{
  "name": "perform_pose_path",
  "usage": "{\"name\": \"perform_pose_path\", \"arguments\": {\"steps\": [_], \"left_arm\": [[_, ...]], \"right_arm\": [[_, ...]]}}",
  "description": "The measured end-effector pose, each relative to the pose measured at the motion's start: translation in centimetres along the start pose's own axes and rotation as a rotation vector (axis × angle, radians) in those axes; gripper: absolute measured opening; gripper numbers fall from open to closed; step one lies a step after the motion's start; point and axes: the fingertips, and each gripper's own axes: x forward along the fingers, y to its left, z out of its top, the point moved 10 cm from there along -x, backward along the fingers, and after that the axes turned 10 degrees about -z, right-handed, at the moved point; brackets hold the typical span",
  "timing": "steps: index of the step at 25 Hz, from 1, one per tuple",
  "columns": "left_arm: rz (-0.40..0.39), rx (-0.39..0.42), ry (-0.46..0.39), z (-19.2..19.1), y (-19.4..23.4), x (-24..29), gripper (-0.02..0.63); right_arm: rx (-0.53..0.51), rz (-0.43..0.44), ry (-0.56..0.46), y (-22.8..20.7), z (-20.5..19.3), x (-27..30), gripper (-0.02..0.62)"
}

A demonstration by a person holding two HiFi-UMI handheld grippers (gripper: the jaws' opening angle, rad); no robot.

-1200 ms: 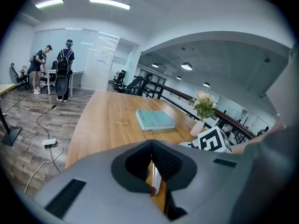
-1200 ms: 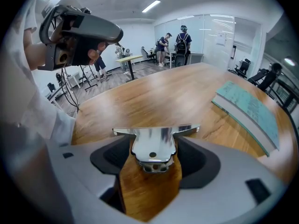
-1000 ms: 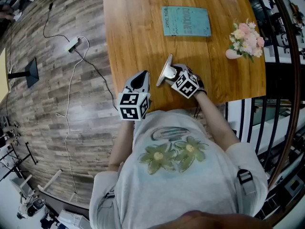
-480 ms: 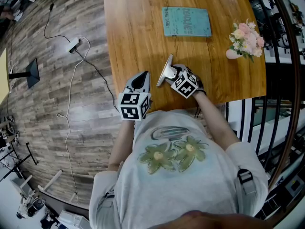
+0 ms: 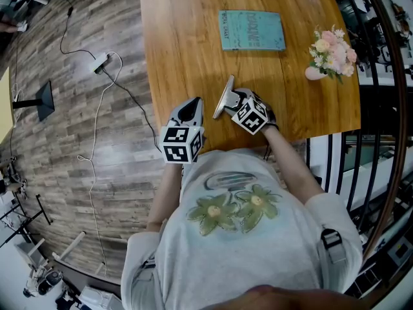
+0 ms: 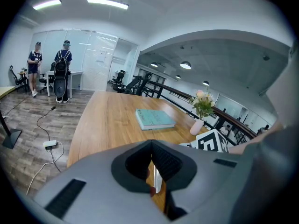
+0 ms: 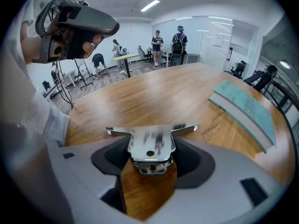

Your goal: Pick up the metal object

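The metal object (image 5: 226, 96), a shiny chrome T-shaped bracket, stands on edge near the front of the wooden table (image 5: 181, 44). My right gripper (image 5: 234, 99) is shut on it. In the right gripper view the bracket (image 7: 150, 143) fills the wide gap between the dark pads (image 7: 116, 157), with its flat bar across the fingertips. My left gripper (image 5: 191, 107) hovers over the table's front left corner, a hand's width left of the bracket. Its jaws (image 6: 150, 146) are shut with nothing between them.
A teal book (image 5: 253, 29) lies at the table's far side. A small vase of pink flowers (image 5: 332, 51) stands at the right edge, next to a black railing (image 5: 381, 108). A power strip and cables (image 5: 99, 61) lie on the plank floor at left. People (image 6: 60, 66) stand far off.
Hardly anything has moved. The right gripper and the bracket have shifted very slightly, and the left gripper stays in place.
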Motion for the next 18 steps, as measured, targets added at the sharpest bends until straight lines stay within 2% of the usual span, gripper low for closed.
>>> {"name": "perform_pose_path", "arguments": {"steps": [12,18], "left_arm": [[0.009,0.006,-0.002,0.1,0.0,-0.3,0.015],[0.012,0.013,0.001,0.1,0.0,-0.1,0.015]], "right_arm": [[0.048,-0.032,0.012,-0.8,-0.1,-1.1,0.288],[0.075,-0.046,-0.014,-1.3,0.3,-2.1,0.288]]}}
